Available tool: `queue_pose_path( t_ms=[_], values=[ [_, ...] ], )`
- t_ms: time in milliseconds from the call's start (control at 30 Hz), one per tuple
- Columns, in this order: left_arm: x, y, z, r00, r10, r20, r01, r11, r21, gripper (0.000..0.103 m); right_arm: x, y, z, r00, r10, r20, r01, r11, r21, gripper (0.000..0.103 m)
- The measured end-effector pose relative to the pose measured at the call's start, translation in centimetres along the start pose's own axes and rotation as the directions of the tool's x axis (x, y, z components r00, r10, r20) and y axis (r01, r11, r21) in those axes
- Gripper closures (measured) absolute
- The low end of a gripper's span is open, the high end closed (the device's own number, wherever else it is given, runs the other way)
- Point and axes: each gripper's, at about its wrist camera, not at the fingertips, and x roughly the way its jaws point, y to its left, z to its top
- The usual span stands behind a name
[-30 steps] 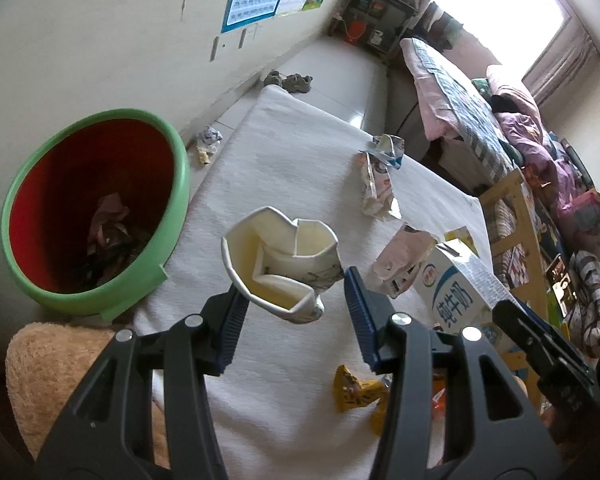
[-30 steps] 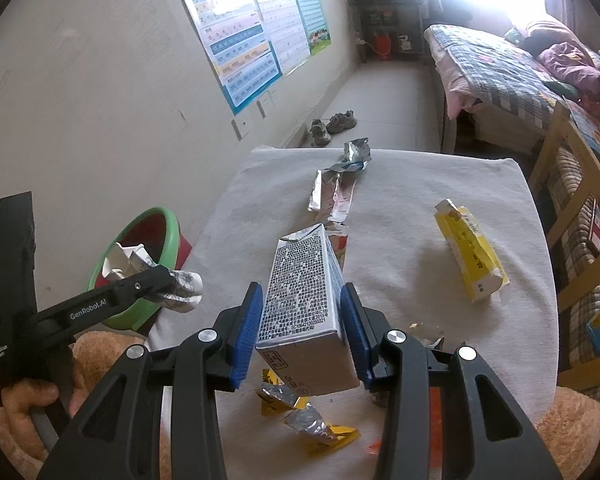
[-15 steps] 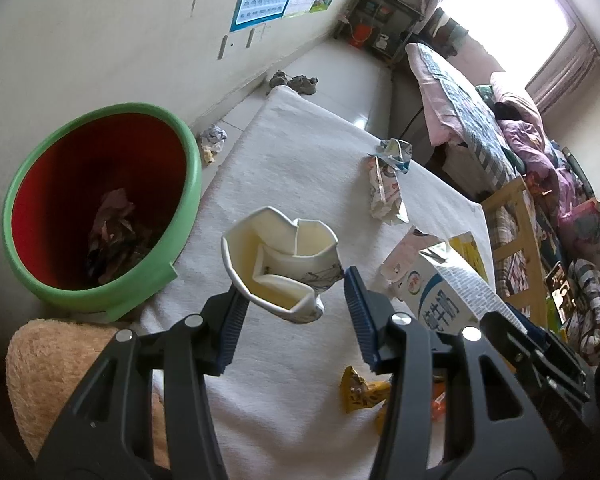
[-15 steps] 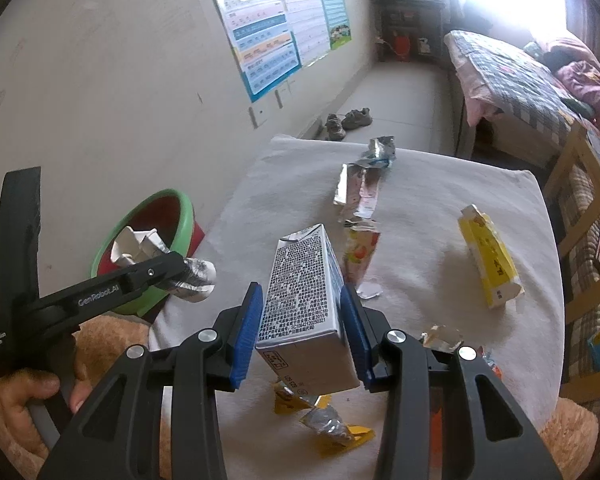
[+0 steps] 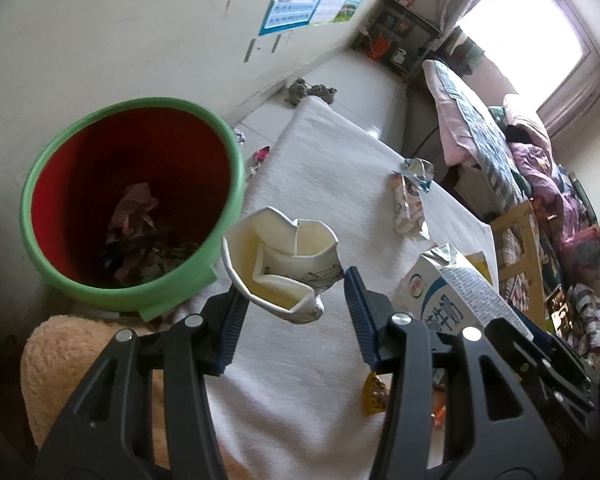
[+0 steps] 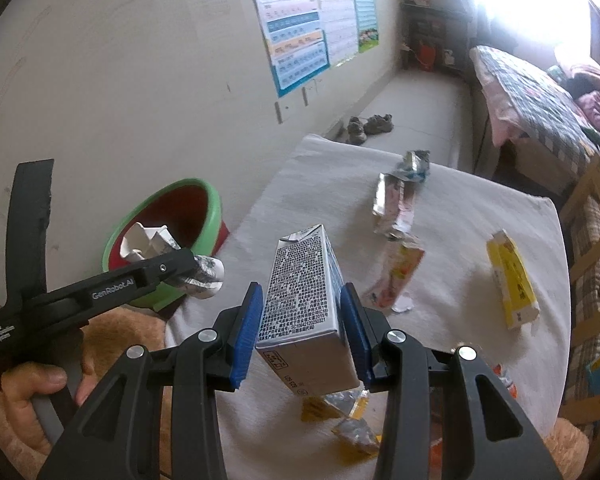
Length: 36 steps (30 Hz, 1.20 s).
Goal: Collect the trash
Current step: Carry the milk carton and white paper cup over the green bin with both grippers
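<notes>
Partway through: some crumpled scraps already in the bin [image 5: 140, 196], yet wrappers [image 6: 396, 204], a yellow box [image 6: 512, 280] and foil bits [image 6: 352, 432] left on the table [image 6: 480, 216]. Left gripper [image 5: 296, 300] clamped on a crushed cup [image 5: 284, 264], held beside the bin rim, mouth up and tipped toward the camera. Right gripper [image 6: 302, 328] clamped on a carton [image 6: 304, 300] above the table, long axis away from the camera, gabled top far and up.

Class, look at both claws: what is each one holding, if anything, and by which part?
Left claw: crumpled paper cup, pinched at its lower crushed end. Right claw: milk carton, clamped across its side faces near the base.
</notes>
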Motion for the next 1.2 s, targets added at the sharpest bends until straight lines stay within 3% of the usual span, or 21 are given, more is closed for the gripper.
queue_pose_path(
  t_ms=[700,1200],
  values=[
    [-2.6,4.8,1.5,0.993,0.084,0.082,-0.077,0.993,-0.088,0.057,1.9,4.1,3.2,0.995,0.098,-0.002,-0.098,0.994,-0.057,0.063],
    [-3.8,8.6,3.8,0.972,0.194,0.134,-0.179,0.977,-0.115,0.057,4.7,8.2,7.2,0.982,0.189,0.01,-0.188,0.979,-0.073,0.063]
  ],
)
